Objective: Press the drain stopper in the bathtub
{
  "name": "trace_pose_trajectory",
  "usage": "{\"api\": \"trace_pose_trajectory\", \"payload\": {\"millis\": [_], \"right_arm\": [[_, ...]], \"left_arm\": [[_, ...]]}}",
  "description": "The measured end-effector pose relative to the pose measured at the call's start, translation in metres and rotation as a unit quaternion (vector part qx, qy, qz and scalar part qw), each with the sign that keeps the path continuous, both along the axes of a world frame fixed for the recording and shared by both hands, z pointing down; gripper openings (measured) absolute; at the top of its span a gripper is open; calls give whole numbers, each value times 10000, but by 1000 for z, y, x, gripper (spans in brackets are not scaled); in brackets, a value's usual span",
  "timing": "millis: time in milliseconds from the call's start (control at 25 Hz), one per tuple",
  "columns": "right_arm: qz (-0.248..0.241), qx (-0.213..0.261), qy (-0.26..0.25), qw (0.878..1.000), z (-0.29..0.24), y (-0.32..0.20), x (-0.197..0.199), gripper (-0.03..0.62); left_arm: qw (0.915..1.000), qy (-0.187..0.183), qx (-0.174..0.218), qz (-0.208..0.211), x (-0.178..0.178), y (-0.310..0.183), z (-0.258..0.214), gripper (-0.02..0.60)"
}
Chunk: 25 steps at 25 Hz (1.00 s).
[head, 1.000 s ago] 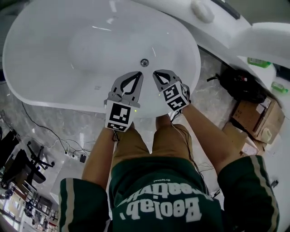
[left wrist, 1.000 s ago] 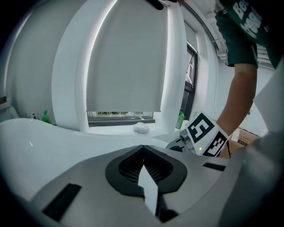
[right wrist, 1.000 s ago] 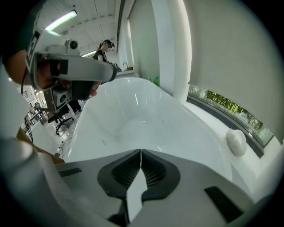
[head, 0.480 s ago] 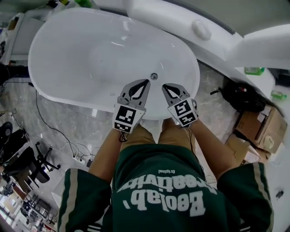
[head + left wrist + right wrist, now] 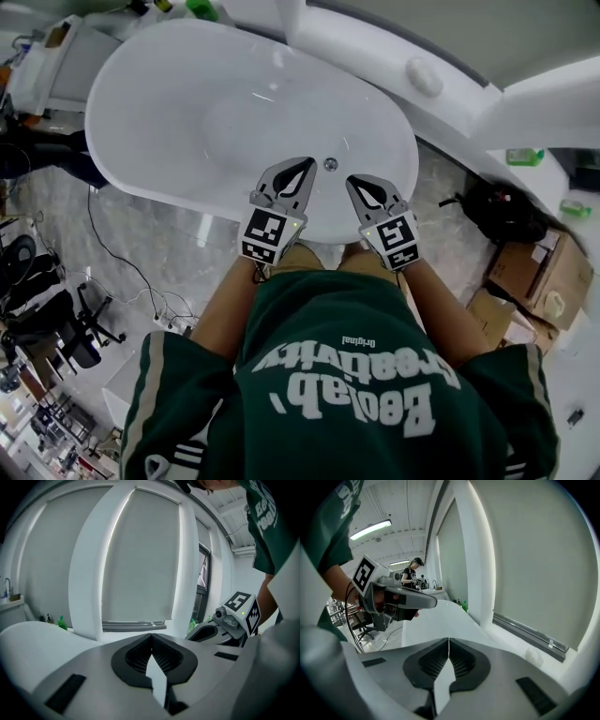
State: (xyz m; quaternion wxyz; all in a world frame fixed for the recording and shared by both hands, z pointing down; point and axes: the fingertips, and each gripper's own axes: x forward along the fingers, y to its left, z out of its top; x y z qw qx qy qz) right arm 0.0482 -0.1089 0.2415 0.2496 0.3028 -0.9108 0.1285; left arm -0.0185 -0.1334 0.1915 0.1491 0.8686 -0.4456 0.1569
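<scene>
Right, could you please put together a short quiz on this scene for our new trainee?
1. True or false: the left gripper is shut on the drain stopper.
2. In the head view, the drain stopper shows: A) between the two grippers' tips; B) far left of both grippers; C) hidden from sight.
3. Fill in: the right gripper has its jaws ____ and holds nothing.
Key: 1 false; 2 A; 3 shut.

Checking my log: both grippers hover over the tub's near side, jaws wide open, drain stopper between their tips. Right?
Not open: the left gripper and right gripper each have jaws shut on nothing, as their own gripper views show. The rest holds, with the drain stopper between their tips.
</scene>
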Motion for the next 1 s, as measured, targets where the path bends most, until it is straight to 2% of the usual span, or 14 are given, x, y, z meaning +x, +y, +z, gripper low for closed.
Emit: {"api": "trace_pose_trajectory", "payload": {"millis": [200,480,880,1000], "right_arm": [[-174,393,-211,9989,-36,0,-11,15],[-667,832,-476,9932,-75,10,-39,14],[-804,1106,-1154,9839,-109,19,-49,14],[-908,1269,-1094,9817,-113,21,-51,12]], "left_arm": [[9998,-63,136,-120,-12,8,-14,5],[9991,-106,387,-152,-29,19,-42,5],[9980,-101,610,116,-18,27,-62,5],[9979,-98,618,166,-15,27,-62,5]]}}
